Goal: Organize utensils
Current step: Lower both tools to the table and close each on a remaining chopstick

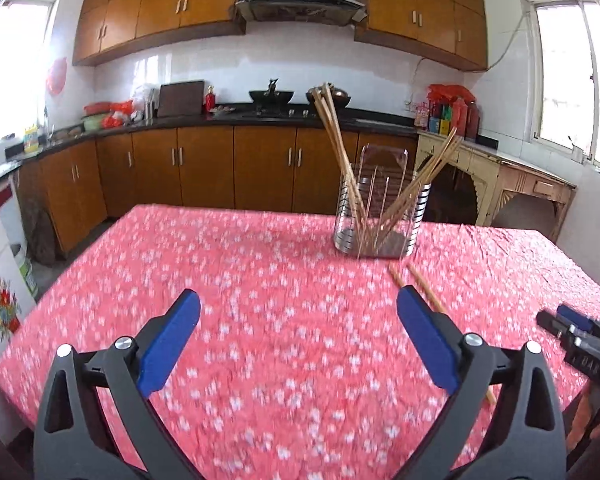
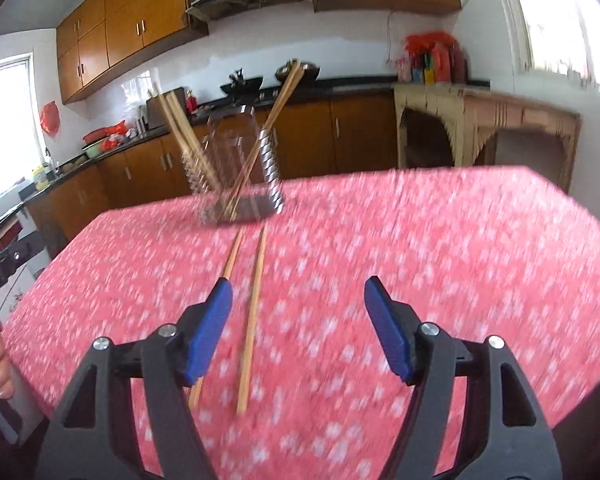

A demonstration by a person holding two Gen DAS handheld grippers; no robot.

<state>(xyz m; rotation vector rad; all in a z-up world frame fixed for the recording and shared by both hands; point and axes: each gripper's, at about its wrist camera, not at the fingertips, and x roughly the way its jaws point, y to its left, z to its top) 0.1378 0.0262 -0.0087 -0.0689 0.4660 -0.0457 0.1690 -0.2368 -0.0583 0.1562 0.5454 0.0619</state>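
Both views are smeared by motion blur, so the red floral tablecloth (image 1: 284, 280) shows little detail; in the left view the left gripper's (image 1: 298, 304) right finger hides the middle of the two loose chopsticks (image 2: 256, 280), and in the right view the right gripper's (image 2: 298, 294) left finger covers part of one. Both grippers hang spread wide with nothing between their fingers; the loose pair lies flat just in front of the wire holder (image 1: 380, 216) — itself already bristling with leaning chopsticks (image 1: 332, 136) — which stands near the table's far edge, with bare cloth broad on either side.
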